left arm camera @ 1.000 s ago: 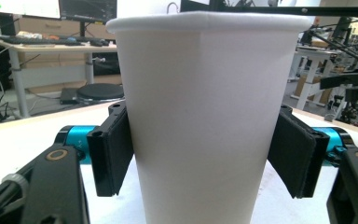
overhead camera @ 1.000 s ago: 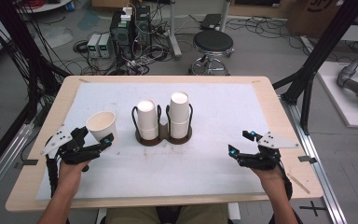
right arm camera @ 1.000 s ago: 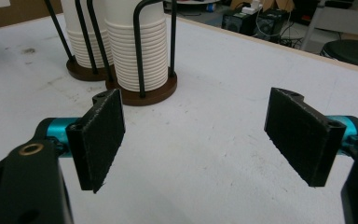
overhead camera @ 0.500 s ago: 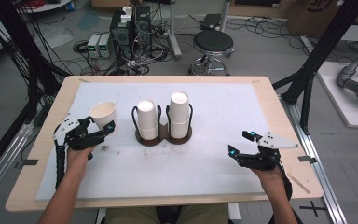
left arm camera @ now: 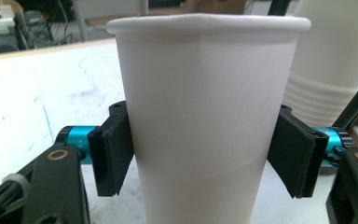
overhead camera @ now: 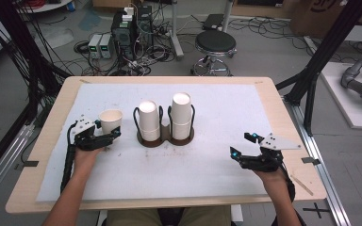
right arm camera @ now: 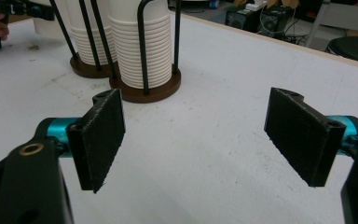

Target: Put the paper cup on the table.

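A single white paper cup (overhead camera: 111,120) stands upright left of a cup holder (overhead camera: 165,139) with two brown bases and black wire loops. My left gripper (overhead camera: 107,129) is shut on the cup; in the left gripper view its pads (left arm camera: 114,154) press both sides of the cup (left arm camera: 200,116). The holder carries two stacks of white cups, a shorter one (overhead camera: 149,120) and a taller one (overhead camera: 181,114). My right gripper (overhead camera: 242,144) rests low at the right of the table, open with nothing between its fingers (right arm camera: 193,140); ahead of it is the holder (right arm camera: 144,88).
A white sheet covers the wooden table (overhead camera: 283,113). A black stool (overhead camera: 215,43), boxes of electronics (overhead camera: 127,28) and cables lie on the floor beyond the far edge. Black frame legs (overhead camera: 327,52) rise at the right.
My left gripper has carried the cup away from the front left, first farther back and then right toward the holder. The right gripper has stayed still and open.
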